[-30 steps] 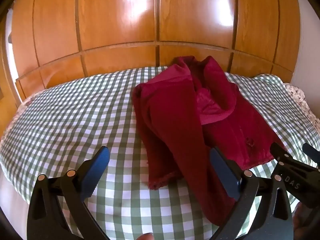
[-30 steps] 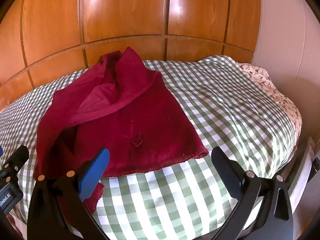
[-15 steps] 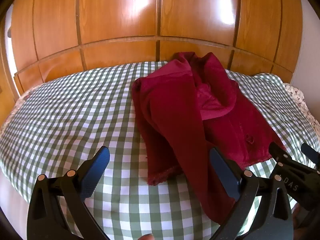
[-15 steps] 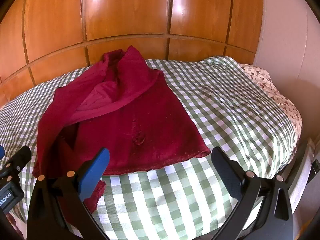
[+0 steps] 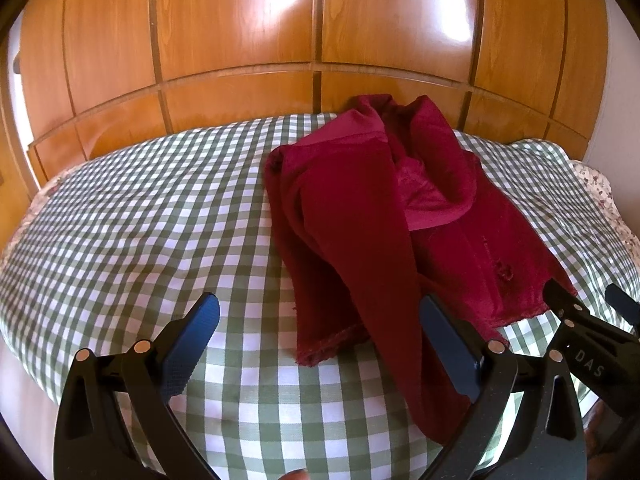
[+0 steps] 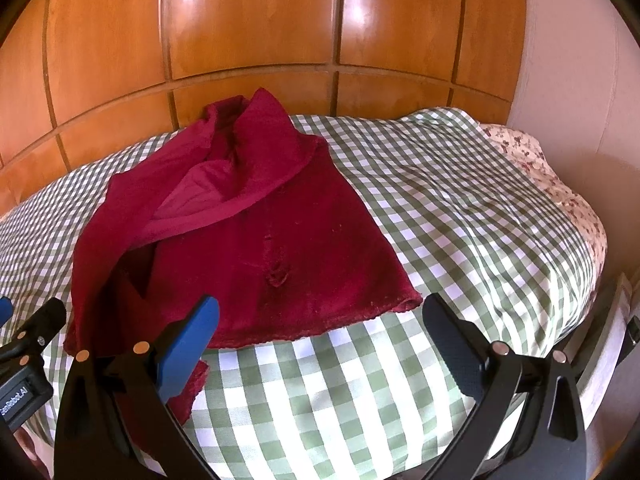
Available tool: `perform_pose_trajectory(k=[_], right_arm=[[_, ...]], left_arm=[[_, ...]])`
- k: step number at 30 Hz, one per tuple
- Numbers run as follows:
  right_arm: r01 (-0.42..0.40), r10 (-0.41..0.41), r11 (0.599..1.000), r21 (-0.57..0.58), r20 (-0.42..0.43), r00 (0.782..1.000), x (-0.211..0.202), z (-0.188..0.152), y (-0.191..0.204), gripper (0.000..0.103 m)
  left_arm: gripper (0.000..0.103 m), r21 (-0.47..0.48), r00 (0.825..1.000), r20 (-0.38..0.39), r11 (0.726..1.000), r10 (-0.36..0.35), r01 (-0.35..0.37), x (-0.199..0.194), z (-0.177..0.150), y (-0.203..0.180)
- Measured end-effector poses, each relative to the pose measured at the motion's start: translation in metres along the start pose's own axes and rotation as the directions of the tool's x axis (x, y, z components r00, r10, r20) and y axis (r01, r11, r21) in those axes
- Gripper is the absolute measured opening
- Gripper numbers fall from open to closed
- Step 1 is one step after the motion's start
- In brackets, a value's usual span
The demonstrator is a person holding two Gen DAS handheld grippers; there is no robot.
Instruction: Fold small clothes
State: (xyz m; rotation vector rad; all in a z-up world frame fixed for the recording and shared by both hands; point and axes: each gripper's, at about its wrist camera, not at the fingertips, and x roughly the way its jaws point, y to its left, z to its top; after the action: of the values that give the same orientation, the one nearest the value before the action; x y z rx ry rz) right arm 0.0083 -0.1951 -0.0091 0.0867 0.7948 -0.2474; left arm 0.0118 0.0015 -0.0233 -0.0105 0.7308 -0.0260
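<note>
Both grippers have crept a little closer to the bed over the last second, and nothing else has shifted. The left gripper [image 5: 318, 344] hangs spread wide and empty above the checked cover [image 5: 140, 216], its right finger just over the near sleeve [image 5: 360, 272]. The right gripper [image 6: 320, 340] is likewise spread and empty, poised over the hem [image 6: 320, 320]. The red cardigan [image 6: 256, 232] lies untouched on the bed, collar toward the wooden headboard [image 6: 248, 32], one sleeve laid across the front. I judge folding is only partly done, and a grab at hem and sleeve looks next
</note>
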Motion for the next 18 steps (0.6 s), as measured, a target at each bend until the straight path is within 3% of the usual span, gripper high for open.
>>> perform_pose_trajectory(k=[18], right_arm=[[-0.009, 0.009, 1.000, 0.015, 0.000, 1.000, -0.0012, 0.0046, -0.0029, 0.101]], left_arm=[[0.099, 0.007, 1.000, -0.003, 1.000, -0.012, 0.012, 0.0002, 0.0005, 0.0009]])
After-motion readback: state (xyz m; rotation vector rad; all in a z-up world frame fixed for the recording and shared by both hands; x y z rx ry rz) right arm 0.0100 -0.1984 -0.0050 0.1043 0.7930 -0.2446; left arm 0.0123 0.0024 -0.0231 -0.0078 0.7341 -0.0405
